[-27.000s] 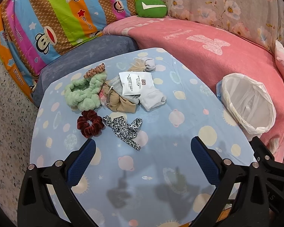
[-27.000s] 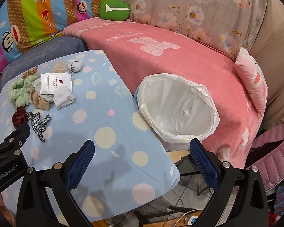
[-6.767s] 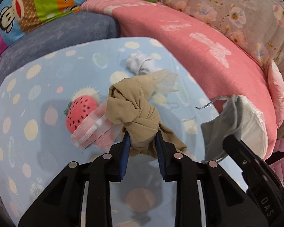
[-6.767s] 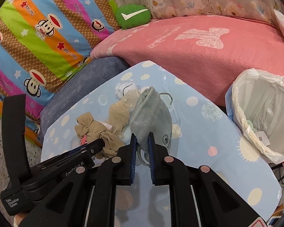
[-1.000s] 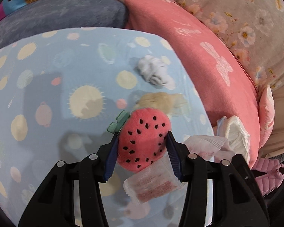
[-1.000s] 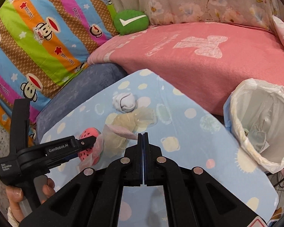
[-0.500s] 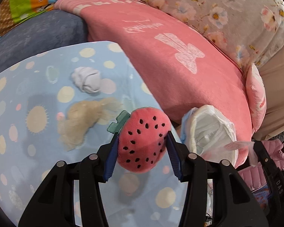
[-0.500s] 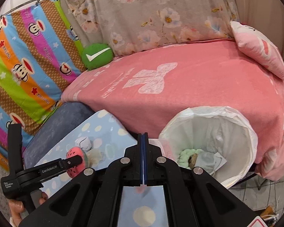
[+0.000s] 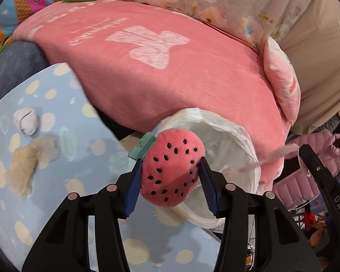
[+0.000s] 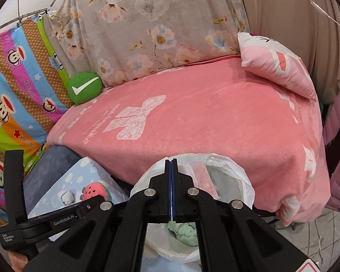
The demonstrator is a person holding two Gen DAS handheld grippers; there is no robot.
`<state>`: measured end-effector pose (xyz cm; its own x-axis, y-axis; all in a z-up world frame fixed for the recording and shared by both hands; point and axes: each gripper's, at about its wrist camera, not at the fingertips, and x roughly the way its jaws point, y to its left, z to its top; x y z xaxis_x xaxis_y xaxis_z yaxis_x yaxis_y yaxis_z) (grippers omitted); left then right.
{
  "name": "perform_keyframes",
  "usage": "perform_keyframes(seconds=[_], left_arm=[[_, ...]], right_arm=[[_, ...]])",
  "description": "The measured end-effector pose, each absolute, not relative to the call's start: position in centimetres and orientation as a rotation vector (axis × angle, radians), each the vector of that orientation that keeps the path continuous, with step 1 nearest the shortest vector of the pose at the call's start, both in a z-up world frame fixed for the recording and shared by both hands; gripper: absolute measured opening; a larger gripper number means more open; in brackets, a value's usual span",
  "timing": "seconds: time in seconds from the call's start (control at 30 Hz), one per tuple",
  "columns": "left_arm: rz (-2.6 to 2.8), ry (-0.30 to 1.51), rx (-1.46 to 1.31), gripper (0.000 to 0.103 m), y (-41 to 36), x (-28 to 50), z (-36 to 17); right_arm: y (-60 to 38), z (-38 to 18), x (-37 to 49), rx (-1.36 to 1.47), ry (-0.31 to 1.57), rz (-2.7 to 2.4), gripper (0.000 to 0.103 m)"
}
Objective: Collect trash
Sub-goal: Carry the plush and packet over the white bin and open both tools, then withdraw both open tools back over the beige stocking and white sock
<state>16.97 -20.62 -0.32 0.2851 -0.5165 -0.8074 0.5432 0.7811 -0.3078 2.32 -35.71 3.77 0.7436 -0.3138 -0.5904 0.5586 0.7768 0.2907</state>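
Left gripper [image 9: 170, 176] is pinching the plush strawberry [image 9: 171, 170] beside the lined trash bin's [image 9: 238, 133] rim, and should be releasing only once centred over the opening; right gripper [image 10: 171, 190], fingers pressed together on a pink wrapper [image 10: 202, 178], is hovering over it.

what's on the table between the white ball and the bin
In the left wrist view, only bare tablecloth lies between the white ball and the bin; the beige fabric sits nearer the camera.

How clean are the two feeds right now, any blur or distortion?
Left wrist view: strawberry plush sharp, table items and pink wrapper motion-smeared. Right wrist view: crisp, but fisheye bends the bed edge; the right gripper hides much of the bin.
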Motion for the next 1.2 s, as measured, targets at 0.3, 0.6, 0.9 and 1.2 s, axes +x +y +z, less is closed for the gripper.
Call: perform_keyframes(seconds=[0.3, 0.6, 0.9, 1.2], left_arm=[[-0.776, 1.101, 0.092, 0.053, -25.7, 15.8, -1.5], [-0.707, 1.096, 0.109, 0.071, -25.5, 16.0, -2.3], [-0.657, 1.043, 0.130, 0.072, -23.7, 16.2, -1.7], [-0.602, 1.019, 0.123, 0.072, -20.7, 16.5, -1.5]], right_arm=[[-37.4, 2.8, 2.3, 0.485, 0.573, -0.514, 0.001], [-37.4, 2.6, 2.5, 0.481, 0.590, -0.510, 0.005], [-36.2, 2.4, 2.7, 0.474, 0.610, -0.490, 0.025], [-33.8, 2.0, 3.5, 0.451, 0.635, -0.451, 0.035]])
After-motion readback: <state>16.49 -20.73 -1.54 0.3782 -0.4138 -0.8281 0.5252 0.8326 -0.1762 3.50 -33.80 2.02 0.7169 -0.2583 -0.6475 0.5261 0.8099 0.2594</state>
